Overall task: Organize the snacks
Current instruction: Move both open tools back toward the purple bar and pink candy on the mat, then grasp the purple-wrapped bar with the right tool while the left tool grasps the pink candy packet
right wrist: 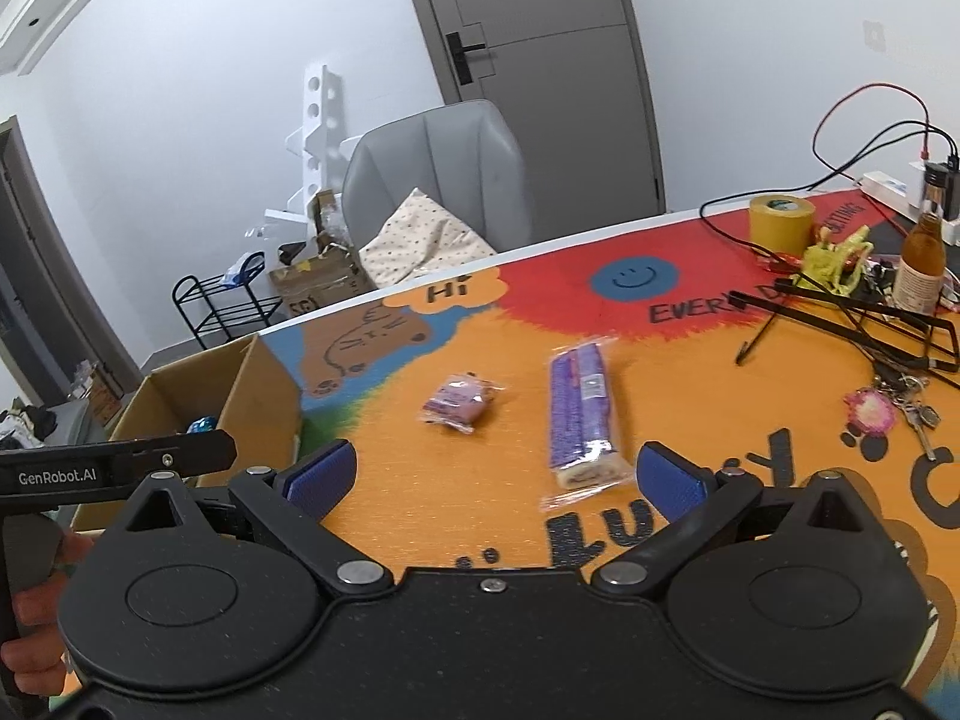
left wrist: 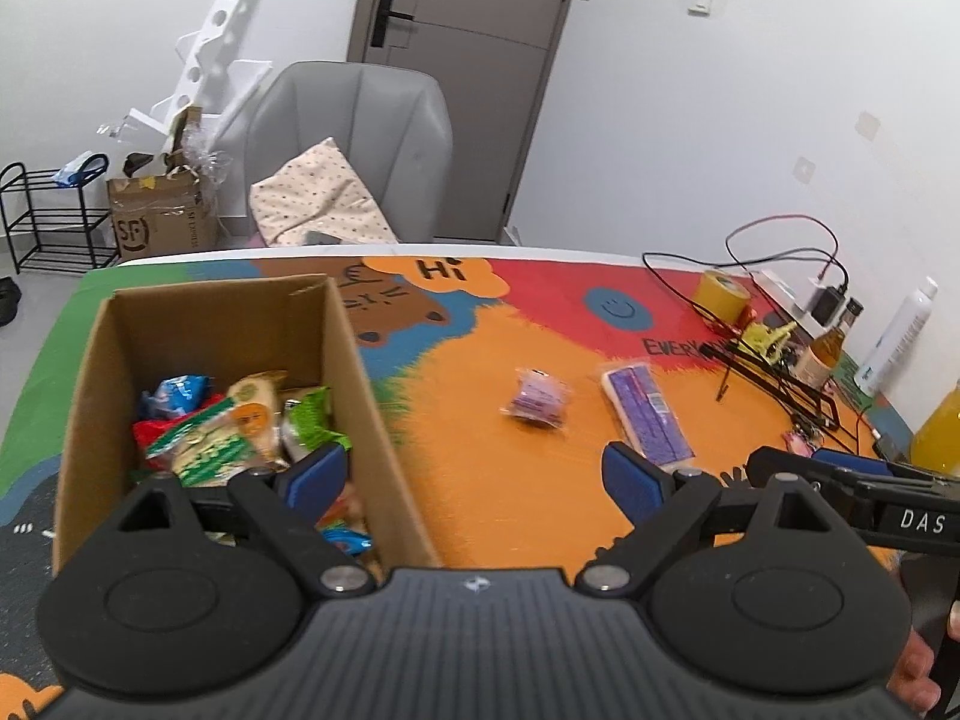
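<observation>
An open cardboard box stands on the table's left side and holds several snack packets; its corner also shows in the right wrist view. A small pink-purple snack packet and a long purple wrapped cake lie on the orange part of the mat. My left gripper is open and empty, over the box's right wall. My right gripper is open and empty, just short of the long purple cake.
The table has a colourful mat. At the right stand a yellow tape roll, a brown bottle, black cables and a folded stand, keys, a white bottle and an orange bottle. A grey chair stands behind.
</observation>
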Available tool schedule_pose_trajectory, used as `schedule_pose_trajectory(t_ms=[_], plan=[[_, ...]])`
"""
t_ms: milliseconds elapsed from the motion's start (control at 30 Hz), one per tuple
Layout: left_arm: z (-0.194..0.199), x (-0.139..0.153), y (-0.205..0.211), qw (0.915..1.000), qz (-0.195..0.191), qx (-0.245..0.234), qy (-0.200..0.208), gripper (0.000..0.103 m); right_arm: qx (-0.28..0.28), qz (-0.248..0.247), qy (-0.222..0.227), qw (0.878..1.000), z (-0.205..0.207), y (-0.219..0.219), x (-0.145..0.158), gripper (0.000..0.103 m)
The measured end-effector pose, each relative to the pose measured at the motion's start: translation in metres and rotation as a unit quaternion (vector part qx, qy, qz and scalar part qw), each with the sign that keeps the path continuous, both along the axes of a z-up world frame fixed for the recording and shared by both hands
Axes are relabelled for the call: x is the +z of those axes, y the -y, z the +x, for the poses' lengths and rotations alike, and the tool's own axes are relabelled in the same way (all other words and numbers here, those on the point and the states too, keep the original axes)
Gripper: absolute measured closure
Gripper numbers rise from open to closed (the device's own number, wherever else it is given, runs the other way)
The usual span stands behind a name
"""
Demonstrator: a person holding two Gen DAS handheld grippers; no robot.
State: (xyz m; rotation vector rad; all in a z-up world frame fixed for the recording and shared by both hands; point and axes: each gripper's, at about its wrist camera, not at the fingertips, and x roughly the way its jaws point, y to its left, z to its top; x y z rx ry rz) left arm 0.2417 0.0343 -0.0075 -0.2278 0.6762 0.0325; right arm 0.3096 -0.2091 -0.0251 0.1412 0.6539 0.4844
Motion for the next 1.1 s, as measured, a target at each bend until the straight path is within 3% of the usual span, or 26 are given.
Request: schedule_pose_trajectory(t_ms=[633, 1100], plan=[[0.051, -0.013, 0.045, 0.9989, 0.018, -0.033, -0.027, 0.012, -0.023, -0.004, -0.013, 1.0, 0.035, 0.028, -0.02, 0.003], [0.107, -0.042, 0.058, 0.9981, 0.029, -0.026, -0.047, 0.014, -0.011, 0.006, -0.06, 0.998, 0.082, 0.023, -0.052, 0.027]])
